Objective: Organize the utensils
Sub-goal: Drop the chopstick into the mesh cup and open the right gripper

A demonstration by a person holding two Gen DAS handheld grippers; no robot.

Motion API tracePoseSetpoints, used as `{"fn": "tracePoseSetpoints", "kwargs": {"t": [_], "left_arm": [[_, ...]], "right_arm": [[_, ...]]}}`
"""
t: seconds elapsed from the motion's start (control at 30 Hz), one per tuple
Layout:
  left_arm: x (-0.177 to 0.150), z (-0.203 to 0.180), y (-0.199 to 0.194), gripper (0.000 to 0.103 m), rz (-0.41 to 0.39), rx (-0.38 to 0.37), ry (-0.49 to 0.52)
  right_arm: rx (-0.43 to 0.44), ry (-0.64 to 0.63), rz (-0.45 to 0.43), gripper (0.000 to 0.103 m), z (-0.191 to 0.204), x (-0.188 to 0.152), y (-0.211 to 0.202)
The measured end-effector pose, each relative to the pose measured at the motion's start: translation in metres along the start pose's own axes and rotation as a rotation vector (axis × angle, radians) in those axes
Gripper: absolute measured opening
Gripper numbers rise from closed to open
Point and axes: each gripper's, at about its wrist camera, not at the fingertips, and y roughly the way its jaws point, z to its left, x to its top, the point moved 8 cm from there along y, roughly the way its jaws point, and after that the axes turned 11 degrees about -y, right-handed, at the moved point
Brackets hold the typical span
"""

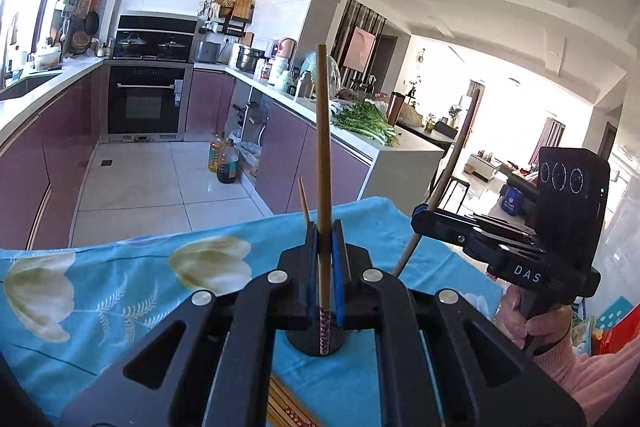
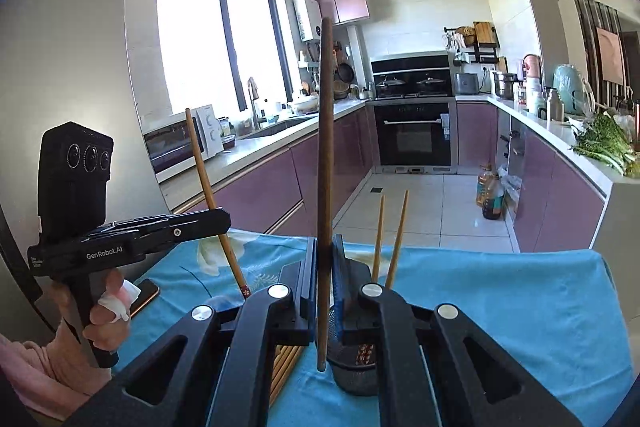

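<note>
My left gripper is shut on a light wooden chopstick with a patterned end, held upright over a black holder on the blue cloth. My right gripper is shut on a darker brown chopstick, also upright, above the black mesh holder, which has two chopsticks standing in it. Each gripper shows in the other's view: the right gripper with its dark chopstick, the left gripper with its light chopstick. More chopsticks lie flat on the cloth.
The table wears a blue flowered cloth. A phone lies at its left edge. Beyond the table is tiled kitchen floor with oil bottles, purple cabinets, an oven and a counter with greens.
</note>
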Motion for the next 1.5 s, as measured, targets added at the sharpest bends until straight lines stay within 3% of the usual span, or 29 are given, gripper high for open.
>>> {"fn": "tracePoseSetpoints", "kwargs": {"t": [0.3, 0.57, 0.97, 1.5], "left_arm": [[0.013, -0.016, 0.035, 0.007, -0.01, 0.007, 0.014], [-0.024, -0.006, 0.082, 0.007, 0.116, 0.048, 0.031], [-0.059, 0.02, 0.112, 0.007, 0.26, 0.08, 0.036], [-0.054, 0.031, 0.122, 0.008, 0.265, 0.127, -0.013]], "right_arm": [[-0.048, -0.009, 0.004, 0.006, -0.018, 0.003, 0.018], [-0.048, 0.024, 0.114, 0.006, -0.026, -0.029, 0.051], [0.004, 0.071, 0.289, 0.006, -0.022, -0.07, 0.074], [-0.018, 0.146, 0.287, 0.009, -0.036, -0.073, 0.098]]}}
